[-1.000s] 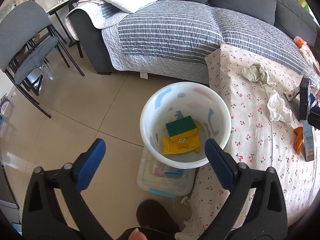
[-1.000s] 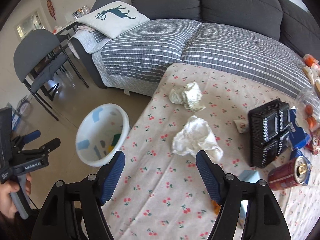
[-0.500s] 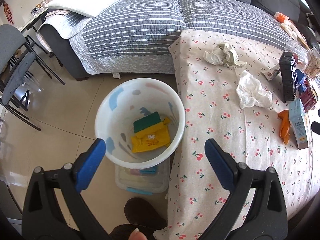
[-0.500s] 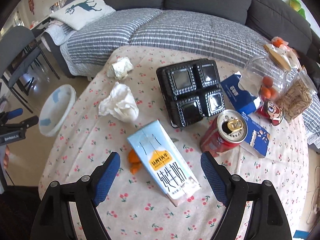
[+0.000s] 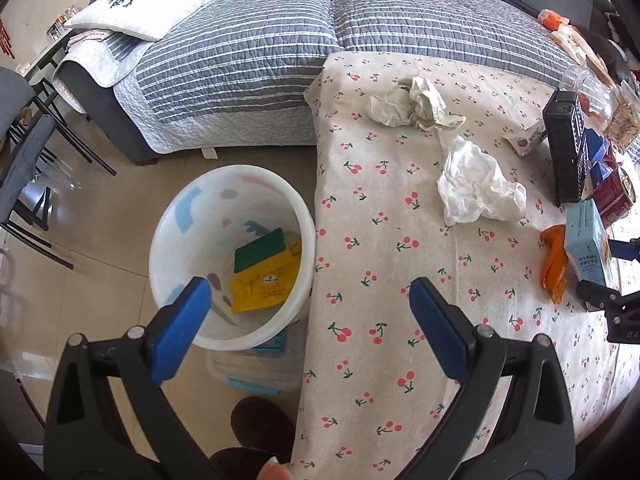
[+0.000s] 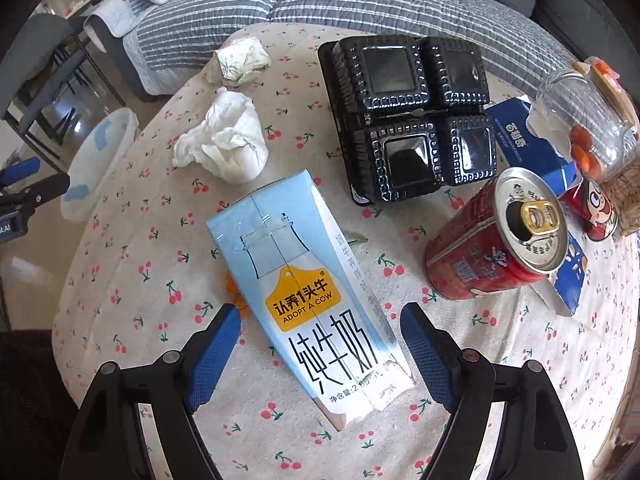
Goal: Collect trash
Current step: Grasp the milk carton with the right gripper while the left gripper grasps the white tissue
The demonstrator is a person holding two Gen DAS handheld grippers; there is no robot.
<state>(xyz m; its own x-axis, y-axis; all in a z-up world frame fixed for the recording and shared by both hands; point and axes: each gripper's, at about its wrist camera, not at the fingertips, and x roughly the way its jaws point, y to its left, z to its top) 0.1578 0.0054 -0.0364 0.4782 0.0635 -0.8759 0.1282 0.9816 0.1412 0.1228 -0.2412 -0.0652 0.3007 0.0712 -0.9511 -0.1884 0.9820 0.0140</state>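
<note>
A light-blue milk carton (image 6: pixel 308 292) lies flat on the cherry-print tablecloth (image 6: pixel 132 240). My right gripper (image 6: pixel 320 312) points down over it, jaws closing, one blue pad on each side of the carton's lower half and neither touching it. An orange peel (image 5: pixel 554 260) lies by the carton's far side. A white tissue (image 6: pixel 224 144) and a crumpled paper (image 6: pixel 240 58) lie further up the table. My left gripper (image 5: pixel 308 286) is open and holds nothing, hanging over the table's edge beside the white bin (image 5: pixel 188 220), which holds a yellow packet (image 5: pixel 264 284) and a green sponge (image 5: pixel 260 250).
A red can (image 6: pixel 496 236), a black plastic tray (image 6: pixel 412 120), a blue box (image 6: pixel 524 140) and a clear cup (image 6: pixel 584 120) crowd the table's right side. A grey striped sofa (image 5: pixel 320 40) runs behind it. Under the bin is a clear storage box (image 5: pixel 256 364); a slipper (image 5: pixel 260 420) is near.
The right gripper swung from the tissue across to the milk carton and sank close over it. The left gripper drifted from above the bin towards the table's edge.
</note>
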